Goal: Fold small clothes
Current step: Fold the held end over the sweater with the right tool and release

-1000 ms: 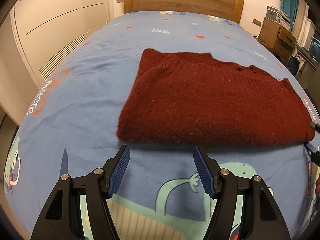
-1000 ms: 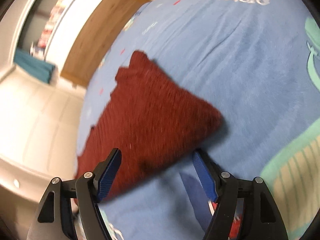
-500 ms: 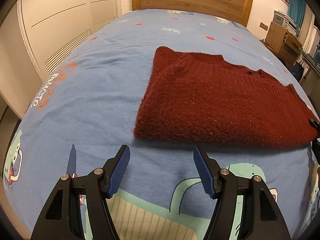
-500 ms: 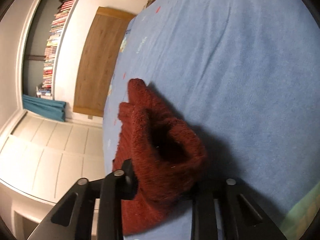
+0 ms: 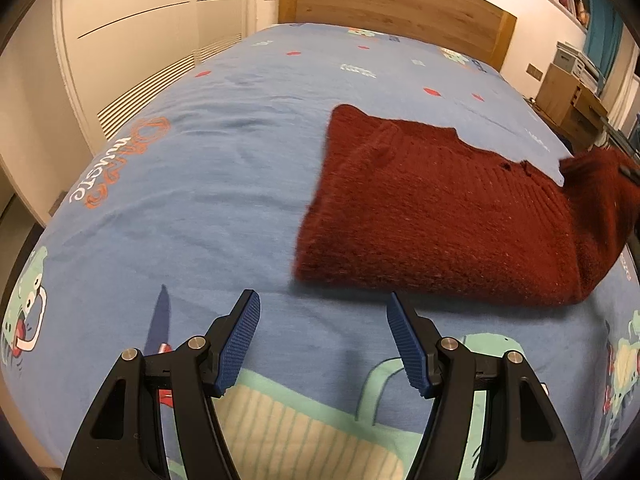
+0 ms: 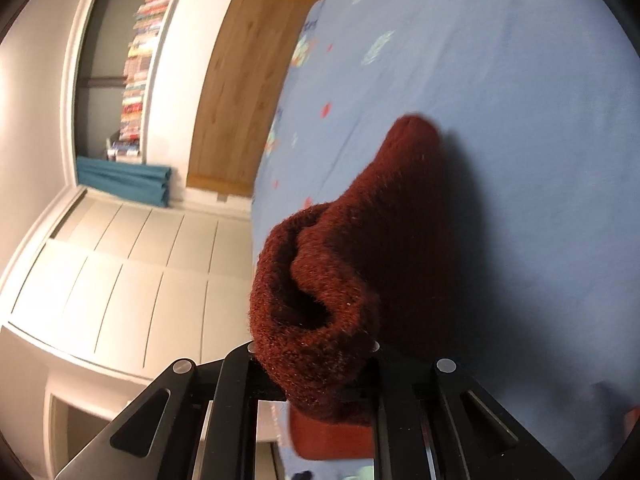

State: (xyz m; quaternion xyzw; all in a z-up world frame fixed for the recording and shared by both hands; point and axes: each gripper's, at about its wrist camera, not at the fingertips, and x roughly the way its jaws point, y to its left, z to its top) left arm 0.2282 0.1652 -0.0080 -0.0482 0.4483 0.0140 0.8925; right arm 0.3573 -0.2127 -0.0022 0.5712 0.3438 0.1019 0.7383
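Observation:
A dark red knitted sweater [image 5: 432, 208] lies folded on the blue bed cover [image 5: 224, 168]. My left gripper [image 5: 322, 344] is open and empty, hovering just in front of the sweater's near left corner. My right gripper [image 6: 316, 364] is shut on the sweater's right end [image 6: 320, 312] and lifts it off the bed; its pads are hidden by the bunched knit. In the left wrist view that lifted end [image 5: 600, 200] rises at the far right edge.
A wooden headboard [image 5: 400, 0] stands at the far end of the bed. White wardrobe doors [image 5: 140, 40] line the left side. A wooden cabinet [image 5: 572, 100] stands at the right. The cover has cartoon prints [image 5: 280, 420] near me.
My right gripper closed on the sweater's right end and raised it off the bed. My left gripper drifted left and slightly back, staying open.

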